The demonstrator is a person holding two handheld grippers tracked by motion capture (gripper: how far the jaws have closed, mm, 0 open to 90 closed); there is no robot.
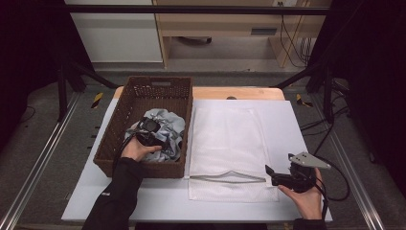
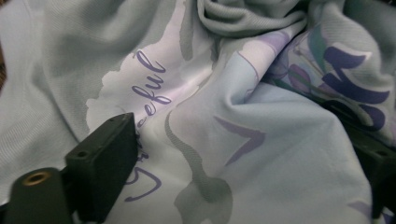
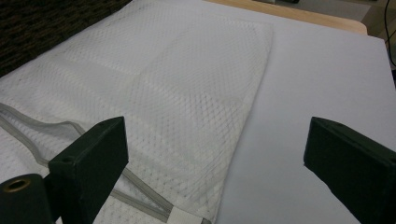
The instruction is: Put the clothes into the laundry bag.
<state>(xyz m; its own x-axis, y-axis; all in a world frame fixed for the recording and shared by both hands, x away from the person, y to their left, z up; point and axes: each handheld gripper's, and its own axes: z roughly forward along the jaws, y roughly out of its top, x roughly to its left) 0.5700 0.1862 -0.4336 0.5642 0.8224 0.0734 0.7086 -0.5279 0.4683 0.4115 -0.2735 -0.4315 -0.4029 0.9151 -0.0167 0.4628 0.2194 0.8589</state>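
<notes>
**Taking hold of the shirt in the basket**

To do this well, the left gripper (image 1: 149, 135) should sink onto a raised fold and pinch few layers. Its fingers (image 2: 105, 161) stand apart with the pale printed shirt (image 2: 233, 126) between them, crumpled in the wicker basket (image 1: 111, 143). The right gripper (image 1: 274, 176), fingers apart and holding nothing, hovers beside the mesh bag (image 1: 227, 143) on the worktop (image 1: 287, 120).

Lab – framed rig (image 1: 191, 9), dark curtains (image 1: 28, 57)

Black sleeve (image 1: 117, 191), black blocky jaws with screw holes, grey three-cornered plate (image 1: 309, 159), black trailing cable (image 1: 337, 184)
</notes>
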